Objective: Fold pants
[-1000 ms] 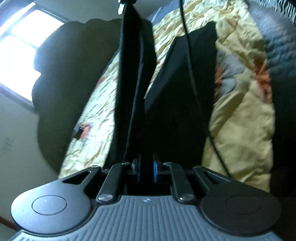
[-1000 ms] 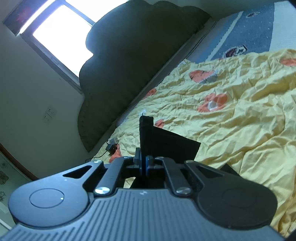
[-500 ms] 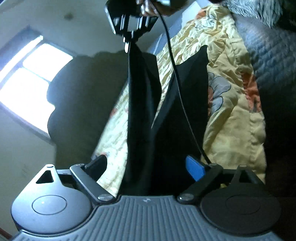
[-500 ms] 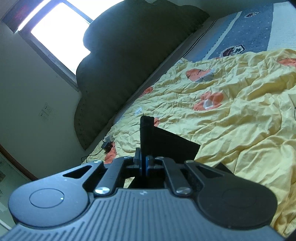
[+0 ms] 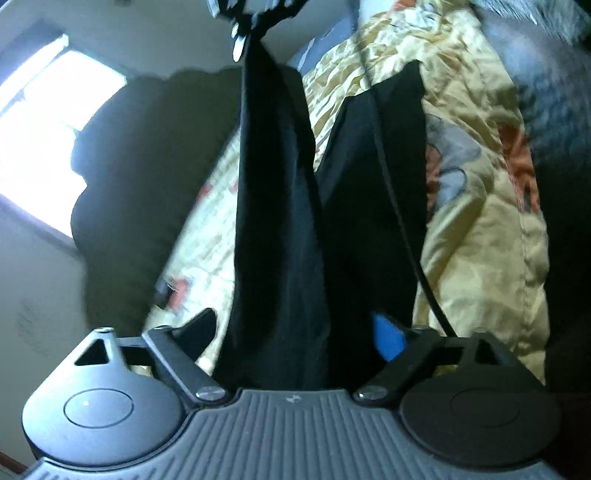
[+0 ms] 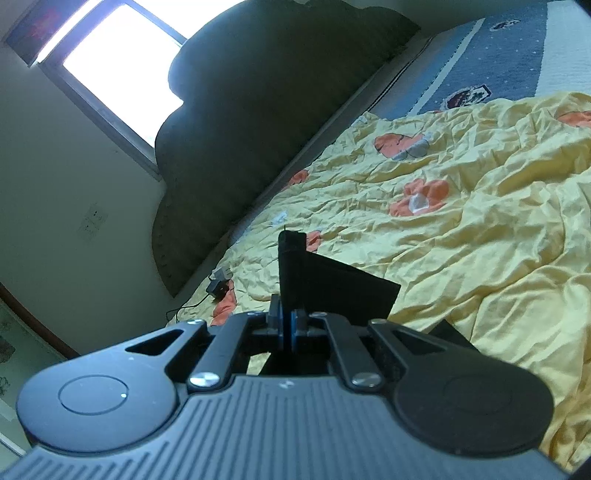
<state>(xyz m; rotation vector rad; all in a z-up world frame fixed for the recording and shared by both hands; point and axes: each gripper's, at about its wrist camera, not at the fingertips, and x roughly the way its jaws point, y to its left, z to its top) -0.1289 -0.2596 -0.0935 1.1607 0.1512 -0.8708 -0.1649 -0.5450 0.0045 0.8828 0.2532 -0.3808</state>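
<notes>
Black pants hang in a long strip from my right gripper, seen at the top of the left wrist view. The strip runs down between the fingers of my left gripper, whose jaws stand apart and are closing; the blue pad does not press on the cloth. A second dark panel of the pants lies on the bed behind. In the right wrist view my right gripper is shut on a folded edge of the pants, which sticks up above the bed.
A crumpled yellow floral duvet covers the bed. A dark headboard and a bright window stand behind it. A charger with a cable lies at the bed's edge. A black cable crosses the pants; a dark quilted blanket lies at right.
My left gripper let go of the pants: its jaws went from shut on the cloth to wide apart, then narrowed a little. The right gripper kept still, shut on the pants.
</notes>
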